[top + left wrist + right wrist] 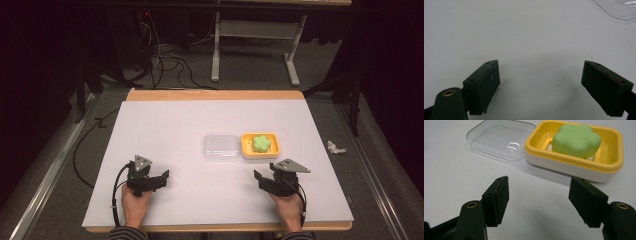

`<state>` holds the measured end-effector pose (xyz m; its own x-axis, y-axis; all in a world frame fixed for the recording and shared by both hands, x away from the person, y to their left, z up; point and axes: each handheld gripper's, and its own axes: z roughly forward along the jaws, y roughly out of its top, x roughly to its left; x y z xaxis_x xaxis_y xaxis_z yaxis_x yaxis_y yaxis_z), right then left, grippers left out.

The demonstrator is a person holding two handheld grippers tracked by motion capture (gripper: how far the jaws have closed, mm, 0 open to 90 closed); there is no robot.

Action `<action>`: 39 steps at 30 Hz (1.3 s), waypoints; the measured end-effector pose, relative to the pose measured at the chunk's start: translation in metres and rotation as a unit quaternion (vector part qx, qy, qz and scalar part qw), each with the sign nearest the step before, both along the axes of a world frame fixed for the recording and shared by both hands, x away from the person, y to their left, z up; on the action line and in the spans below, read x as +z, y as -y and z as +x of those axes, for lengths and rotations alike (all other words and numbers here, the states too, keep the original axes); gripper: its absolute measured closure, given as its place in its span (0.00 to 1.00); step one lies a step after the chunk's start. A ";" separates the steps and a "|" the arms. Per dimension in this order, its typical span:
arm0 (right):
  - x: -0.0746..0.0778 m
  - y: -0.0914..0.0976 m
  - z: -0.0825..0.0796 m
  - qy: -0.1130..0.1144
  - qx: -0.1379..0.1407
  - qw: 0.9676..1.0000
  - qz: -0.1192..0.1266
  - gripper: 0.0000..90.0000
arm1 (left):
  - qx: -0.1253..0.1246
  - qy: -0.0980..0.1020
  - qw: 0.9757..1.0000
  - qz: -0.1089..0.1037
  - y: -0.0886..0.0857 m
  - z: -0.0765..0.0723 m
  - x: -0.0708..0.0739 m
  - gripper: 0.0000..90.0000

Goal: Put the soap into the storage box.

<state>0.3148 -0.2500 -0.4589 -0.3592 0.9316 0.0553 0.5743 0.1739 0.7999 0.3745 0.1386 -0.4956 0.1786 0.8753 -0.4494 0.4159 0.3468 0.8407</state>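
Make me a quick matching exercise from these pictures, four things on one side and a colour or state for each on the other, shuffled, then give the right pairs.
Things:
1. soap
2. soap dish
3. lid
4. right gripper

Descriptions:
A. clear, lying on the table beside the dish
B. yellow rim, white base
C. open, holding nothing
D. green, flower-shaped, lying in the dish

Pairs: 1-D, 2-B, 3-A, 4-C

Dim room, lit counter

A white counter (200,125) with a wooden far edge stands on grey floor (250,70). Beyond it, far from the tongs, black cables (167,62) trail across the floor beside a grey table frame (255,35). A crumpled scrap (335,147) lies right of the counter.
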 end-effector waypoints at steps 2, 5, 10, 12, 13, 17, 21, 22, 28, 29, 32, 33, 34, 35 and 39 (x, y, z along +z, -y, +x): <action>-0.001 -0.001 0.002 -0.002 0.003 1.000 -0.005 0.37 | 0.000 0.000 1.000 0.000 0.000 0.000 0.000 0.18; -0.003 -0.001 0.005 -0.006 0.000 1.000 -0.007 0.37 | 0.000 0.001 1.000 0.000 0.000 0.000 0.000 0.18; -0.005 -0.001 0.008 -0.011 -0.003 1.000 -0.012 0.37 | 0.000 0.000 1.000 0.000 0.000 0.000 0.000 0.18; -0.006 -0.001 0.009 -0.013 -0.002 1.000 -0.014 0.37 | -0.001 0.000 1.000 0.002 0.000 0.000 0.000 0.18; -0.006 -0.002 0.010 -0.014 -0.002 1.000 -0.015 0.37 | -0.001 0.000 1.000 0.001 0.000 0.000 0.000 0.18; -0.008 -0.002 0.013 -0.017 0.000 1.000 -0.018 0.37 | 0.000 0.001 1.000 0.001 0.000 0.000 0.000 0.18; -0.009 -0.004 0.015 -0.022 0.002 0.999 -0.026 0.37 | 0.000 0.000 1.000 0.001 0.000 0.000 0.000 0.18; -0.009 -0.004 0.015 -0.023 0.003 0.999 -0.029 0.37 | 0.000 0.001 1.000 0.000 0.000 0.000 0.000 0.18; -0.011 -0.004 0.017 -0.022 -0.001 0.999 -0.029 0.36 | -0.001 -0.001 1.000 0.003 0.000 0.000 0.000 0.18; -0.012 -0.003 0.017 -0.022 -0.002 0.999 -0.027 0.36 | -0.001 0.000 1.000 0.004 0.000 0.000 0.000 0.18; -0.014 -0.003 0.017 -0.025 -0.004 0.999 -0.024 0.36 | -0.001 0.000 1.000 0.005 0.000 0.000 0.000 0.18; -0.015 -0.002 0.017 -0.024 -0.004 0.999 -0.023 0.36 | -0.002 0.000 1.000 0.005 0.000 0.000 0.000 0.18; -0.017 -0.002 0.017 -0.026 -0.005 0.999 -0.023 0.36 | -0.001 0.001 1.000 0.004 0.000 0.000 0.000 0.18; -0.018 -0.002 0.016 -0.025 -0.004 0.999 -0.024 0.36 | -0.001 0.001 1.000 0.004 0.000 0.000 0.000 0.18; -0.021 -0.001 0.014 -0.019 -0.006 1.000 -0.021 0.35 | -0.002 0.000 1.000 0.005 0.000 0.000 0.000 0.18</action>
